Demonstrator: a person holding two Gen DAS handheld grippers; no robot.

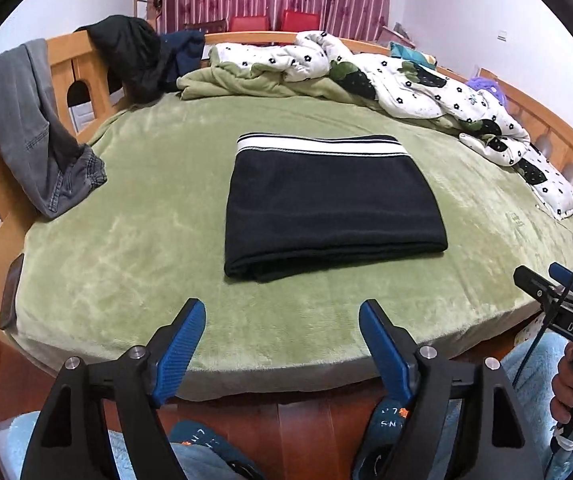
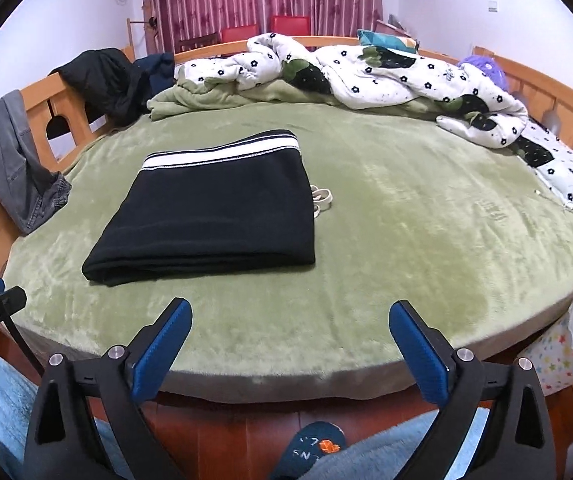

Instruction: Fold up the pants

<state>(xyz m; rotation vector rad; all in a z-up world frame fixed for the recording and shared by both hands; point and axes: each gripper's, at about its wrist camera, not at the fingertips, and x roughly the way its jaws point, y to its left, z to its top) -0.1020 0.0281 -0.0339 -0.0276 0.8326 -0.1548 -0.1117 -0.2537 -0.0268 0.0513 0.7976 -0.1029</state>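
Bed (image 1: 126, 248) holds your pants (image 1: 330, 208) folded: soft, limp, light, so pinch the thick near fold; left tool (image 1: 282, 320) and right tool (image 2: 290, 316) apart, empty.

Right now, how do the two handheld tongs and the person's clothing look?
Both the left tongs and the right tongs have black angular arms with silver pivot bolts and ribbed blue pads. The right unit's body shows white letters "DAS" and a dark cable. The person wears light blue fleece trousers and dark teal slippers with orange marks.
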